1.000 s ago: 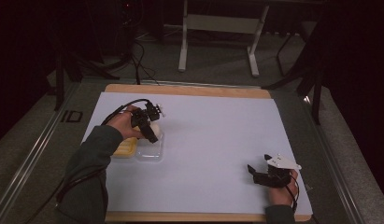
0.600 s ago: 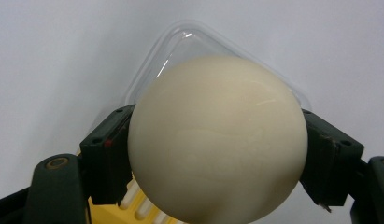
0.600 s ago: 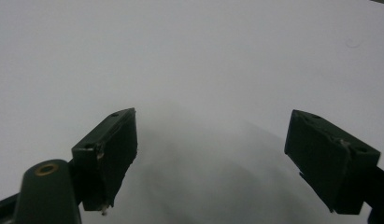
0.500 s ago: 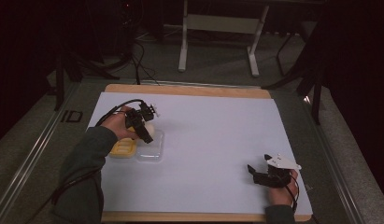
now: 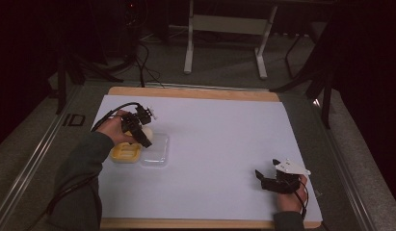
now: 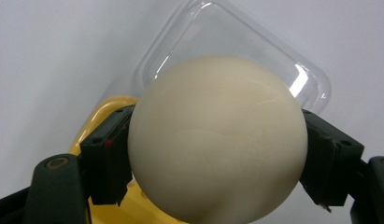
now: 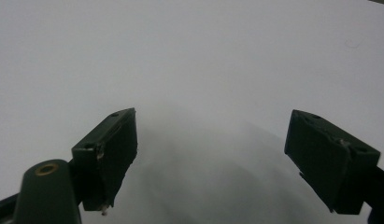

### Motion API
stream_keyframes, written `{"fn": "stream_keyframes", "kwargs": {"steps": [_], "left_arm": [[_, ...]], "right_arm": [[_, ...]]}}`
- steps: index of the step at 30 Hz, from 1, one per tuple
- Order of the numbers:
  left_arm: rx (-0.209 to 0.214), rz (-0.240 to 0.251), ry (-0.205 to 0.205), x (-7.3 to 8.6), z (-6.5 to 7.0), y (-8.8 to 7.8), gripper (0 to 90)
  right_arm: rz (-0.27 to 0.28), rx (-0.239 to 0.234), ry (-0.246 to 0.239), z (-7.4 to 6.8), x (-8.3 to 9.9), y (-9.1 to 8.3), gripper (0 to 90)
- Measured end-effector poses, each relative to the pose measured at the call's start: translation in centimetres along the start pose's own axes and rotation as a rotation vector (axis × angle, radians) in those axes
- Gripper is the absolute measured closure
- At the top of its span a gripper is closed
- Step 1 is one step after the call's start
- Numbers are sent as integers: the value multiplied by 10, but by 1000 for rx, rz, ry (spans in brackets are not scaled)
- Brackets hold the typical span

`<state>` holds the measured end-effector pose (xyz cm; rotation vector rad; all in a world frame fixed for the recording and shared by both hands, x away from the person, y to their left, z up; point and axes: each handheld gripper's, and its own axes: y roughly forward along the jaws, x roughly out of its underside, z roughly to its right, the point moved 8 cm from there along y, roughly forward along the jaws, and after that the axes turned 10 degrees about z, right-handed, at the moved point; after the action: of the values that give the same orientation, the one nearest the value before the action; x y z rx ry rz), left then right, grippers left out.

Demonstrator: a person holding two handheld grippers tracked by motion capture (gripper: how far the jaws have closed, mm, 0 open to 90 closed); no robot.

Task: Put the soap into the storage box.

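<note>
High view, left hand: the left hand point(image 5: 114, 129) reaches in from the lower left in a dark green sleeve point(image 5: 82, 178), forearm angled up and to the right, holding the left gripper point(image 5: 141, 131) above the table point(image 5: 219, 144).
High view, left gripper's load: a cream-white ball point(image 5: 146, 131) sits between the jaws, over the seam where the yellow tray point(image 5: 124, 154) meets the clear plastic lid point(image 5: 157, 150).
High view, right hand: the right hand point(image 5: 289, 195) rests near the table's lower right corner, well apart from the tray; the right gripper point(image 5: 262, 179) points left, a grey plate on top.
High view, writing: the letters "ID" point(image 5: 73, 120) are marked on the grey floor left of the table.
Left gripper view, jaws: the left gripper point(image 6: 217, 149) is clamped on the ball point(image 6: 217, 140), one black pad touching each side of it.
Left gripper view, beyond the fingers: the clear lid point(image 6: 236, 46) lies past the ball on the white surface; the yellow tray point(image 6: 105, 112) shows beside and beneath the left pad.
Left gripper view, labels: no readable print on ball, lid or tray.
Right gripper view, jaws: the right gripper point(image 7: 210, 154) stands spread wide with nothing between its pads.
Right gripper view, beyond the fingers: plain white table surface point(image 7: 189, 56), with soft shadow between the pads.
</note>
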<state>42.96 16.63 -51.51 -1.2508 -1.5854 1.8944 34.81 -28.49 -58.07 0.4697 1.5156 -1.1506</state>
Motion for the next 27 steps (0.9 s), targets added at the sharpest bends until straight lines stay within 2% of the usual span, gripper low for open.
{"fn": "stream_keyframes", "kwargs": {"steps": [10, 19, 27], "left_arm": [[-24, -31, -29, 21, -11, 1, 232], [-32, -22, -57, 31, -17, 0, 232], [-44, -44, -70, 44, -23, 8, 232]], "right_arm": [[0, 0, -2, 0, 0, 0, 170], [-1, 1, -5, 0, 0, 0, 170], [-1, 2, -5, 0, 0, 0, 170]]}}
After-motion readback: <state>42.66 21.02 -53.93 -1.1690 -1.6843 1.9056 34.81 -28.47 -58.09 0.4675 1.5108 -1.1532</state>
